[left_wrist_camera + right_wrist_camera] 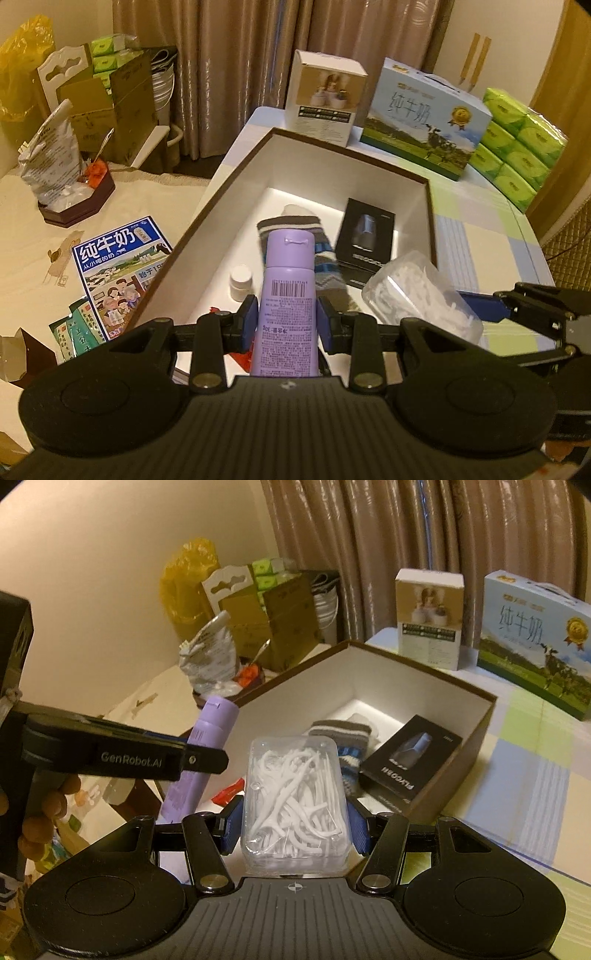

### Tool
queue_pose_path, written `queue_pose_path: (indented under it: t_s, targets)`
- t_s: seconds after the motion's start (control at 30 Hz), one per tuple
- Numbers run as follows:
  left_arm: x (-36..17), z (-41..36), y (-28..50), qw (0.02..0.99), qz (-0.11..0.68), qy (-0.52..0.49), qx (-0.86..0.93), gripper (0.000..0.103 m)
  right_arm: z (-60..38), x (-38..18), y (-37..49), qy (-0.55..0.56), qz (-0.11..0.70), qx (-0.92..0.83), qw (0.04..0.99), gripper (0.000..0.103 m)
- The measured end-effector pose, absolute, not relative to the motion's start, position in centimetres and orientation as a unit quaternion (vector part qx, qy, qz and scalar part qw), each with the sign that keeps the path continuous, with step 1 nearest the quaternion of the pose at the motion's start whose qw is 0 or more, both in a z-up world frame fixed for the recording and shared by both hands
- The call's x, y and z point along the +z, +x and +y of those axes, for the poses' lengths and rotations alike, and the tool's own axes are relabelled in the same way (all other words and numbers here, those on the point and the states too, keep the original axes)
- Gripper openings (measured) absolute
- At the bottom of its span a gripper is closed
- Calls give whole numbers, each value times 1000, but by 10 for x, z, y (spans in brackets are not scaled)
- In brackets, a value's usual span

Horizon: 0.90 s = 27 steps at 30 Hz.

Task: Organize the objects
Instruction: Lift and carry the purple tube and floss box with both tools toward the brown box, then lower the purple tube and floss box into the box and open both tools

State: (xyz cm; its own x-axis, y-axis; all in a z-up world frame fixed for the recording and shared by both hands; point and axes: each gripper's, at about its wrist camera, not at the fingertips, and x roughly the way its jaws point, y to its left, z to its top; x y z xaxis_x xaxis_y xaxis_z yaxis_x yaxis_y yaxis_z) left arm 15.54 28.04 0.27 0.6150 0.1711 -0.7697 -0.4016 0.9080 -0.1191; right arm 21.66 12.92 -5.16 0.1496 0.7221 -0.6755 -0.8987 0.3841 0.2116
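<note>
left tool (287,319) clamped on purple tube (289,295), frame center over box (236,206) | right tool (295,821) gripping floss case (295,805), lower center | box holds sock (314,251), black carton (365,240), maybe pill bottle (241,282)

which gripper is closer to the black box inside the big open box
Right. The right gripper, shut on the floss pick case, sits just short of the black box. The left gripper, gripping the purple tube, is further left, beyond the striped sock.

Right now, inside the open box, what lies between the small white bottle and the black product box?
A striped sock lies between the white bottle and black box, seen in the left wrist view.
</note>
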Motion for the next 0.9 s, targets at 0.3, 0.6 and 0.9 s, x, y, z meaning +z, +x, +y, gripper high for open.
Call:
queue_pose_path:
  t_s: [0.3, 0.6, 0.9]
  targets:
    - [-15, 305, 167, 879, 422, -158, 155, 28, 153, -69, 214, -136, 383, 523, 749, 54]
    - [-42, 317, 176, 863, 453, -177, 140, 29, 168, -84, 217, -151, 400, 503, 751, 54]
    - [-60, 323, 181, 847, 490, -169, 119, 28, 176, -94, 219, -151, 416, 488, 753, 54]
